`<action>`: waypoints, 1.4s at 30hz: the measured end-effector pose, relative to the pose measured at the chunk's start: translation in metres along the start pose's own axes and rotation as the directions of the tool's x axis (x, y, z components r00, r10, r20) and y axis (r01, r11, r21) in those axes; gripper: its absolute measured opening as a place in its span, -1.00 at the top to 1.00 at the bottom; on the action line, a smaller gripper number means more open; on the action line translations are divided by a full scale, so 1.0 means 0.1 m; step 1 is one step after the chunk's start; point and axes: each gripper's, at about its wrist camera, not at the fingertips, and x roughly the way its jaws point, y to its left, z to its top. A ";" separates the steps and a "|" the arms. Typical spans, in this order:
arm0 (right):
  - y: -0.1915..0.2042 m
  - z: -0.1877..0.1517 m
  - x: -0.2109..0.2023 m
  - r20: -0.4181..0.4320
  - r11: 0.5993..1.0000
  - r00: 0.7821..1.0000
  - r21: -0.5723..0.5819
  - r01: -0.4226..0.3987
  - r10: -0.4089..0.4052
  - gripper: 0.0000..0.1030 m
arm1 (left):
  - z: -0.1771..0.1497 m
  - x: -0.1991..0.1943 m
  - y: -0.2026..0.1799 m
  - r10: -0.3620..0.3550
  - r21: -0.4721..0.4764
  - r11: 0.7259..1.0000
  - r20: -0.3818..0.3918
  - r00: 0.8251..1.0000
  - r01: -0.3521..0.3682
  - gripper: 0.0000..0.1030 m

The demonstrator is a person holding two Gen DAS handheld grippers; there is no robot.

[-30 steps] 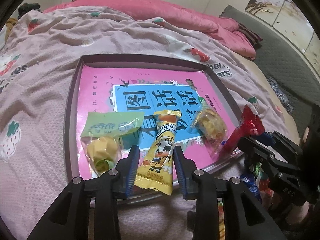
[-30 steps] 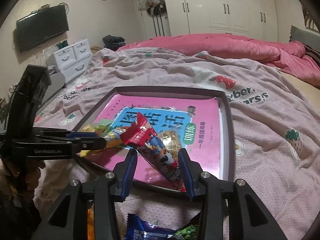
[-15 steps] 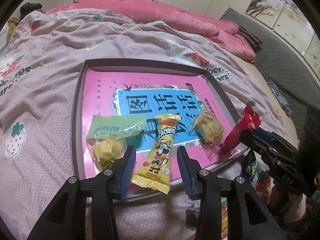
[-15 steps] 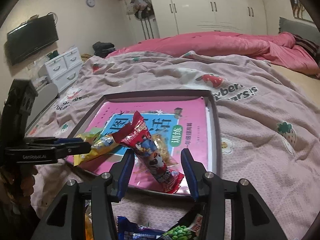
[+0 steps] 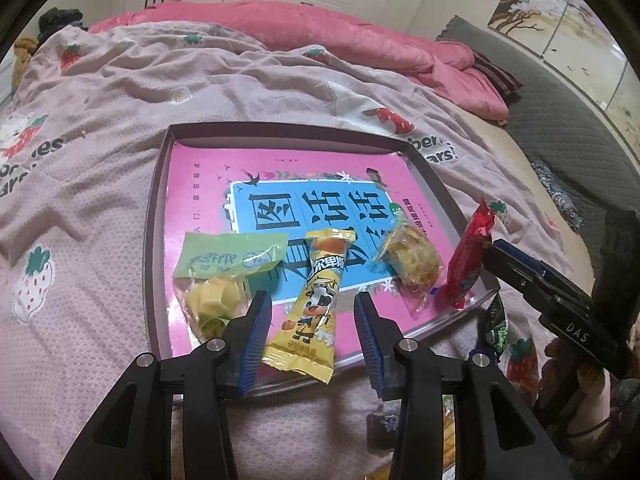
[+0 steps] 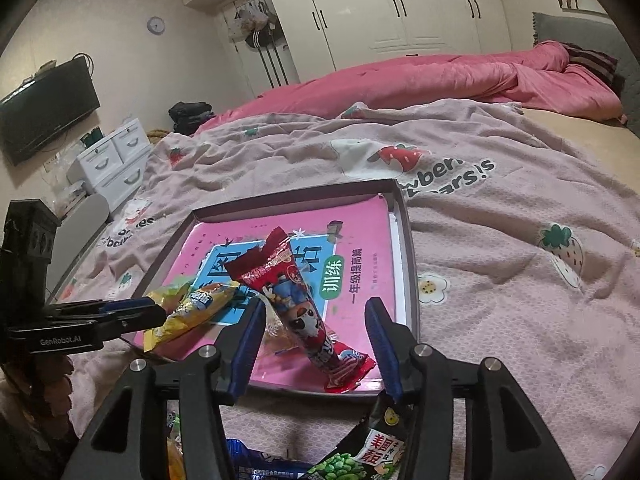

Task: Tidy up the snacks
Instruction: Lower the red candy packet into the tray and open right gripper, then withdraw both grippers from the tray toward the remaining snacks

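A shallow dark-rimmed tray (image 5: 154,216) with a pink and blue printed base lies on the bed. In it lie a green-topped bag of yellow candy (image 5: 220,276), a yellow cow-print packet (image 5: 316,304), a clear bag of yellow crisps (image 5: 408,258) and a red packet (image 5: 466,264) that leans on the near rim. My left gripper (image 5: 312,334) is open, its fingers either side of the yellow packet's near end. My right gripper (image 6: 316,340) is open around the red packet (image 6: 296,312), not touching it. The tray also shows in the right wrist view (image 6: 408,248).
Loose snacks lie on the blanket in front of the tray: a green pea packet (image 6: 360,456) and a blue packet (image 6: 256,464). A pink quilt (image 5: 320,28) lies behind. A white drawer unit (image 6: 116,160) and a wall TV (image 6: 44,108) stand at the left.
Both grippers have opened wider and drawn back toward me. The yellow packet and the red packet now lie free in the tray.
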 end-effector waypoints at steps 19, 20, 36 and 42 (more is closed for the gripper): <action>0.04 0.06 -0.21 0.071 1.000 0.997 -0.012 -0.025 0.025 -0.09 | 0.02 -0.27 -0.11 -0.033 0.018 0.999 0.055 0.998 0.032 -0.12; 0.03 0.06 -0.22 0.073 1.000 0.997 -0.008 -0.025 0.025 -0.10 | 0.02 -0.29 -0.12 -0.031 0.022 0.999 0.057 0.998 0.030 -0.13; -0.01 0.08 -0.41 0.102 1.000 0.995 0.020 -0.013 0.011 -0.12 | -0.01 -0.60 -0.32 -0.043 0.108 0.994 0.134 0.990 0.029 -0.21; 0.01 0.08 -0.47 0.108 1.000 0.994 0.015 -0.011 0.009 -0.14 | -0.06 -0.68 -0.41 -0.039 0.149 0.989 0.154 0.987 0.016 -0.30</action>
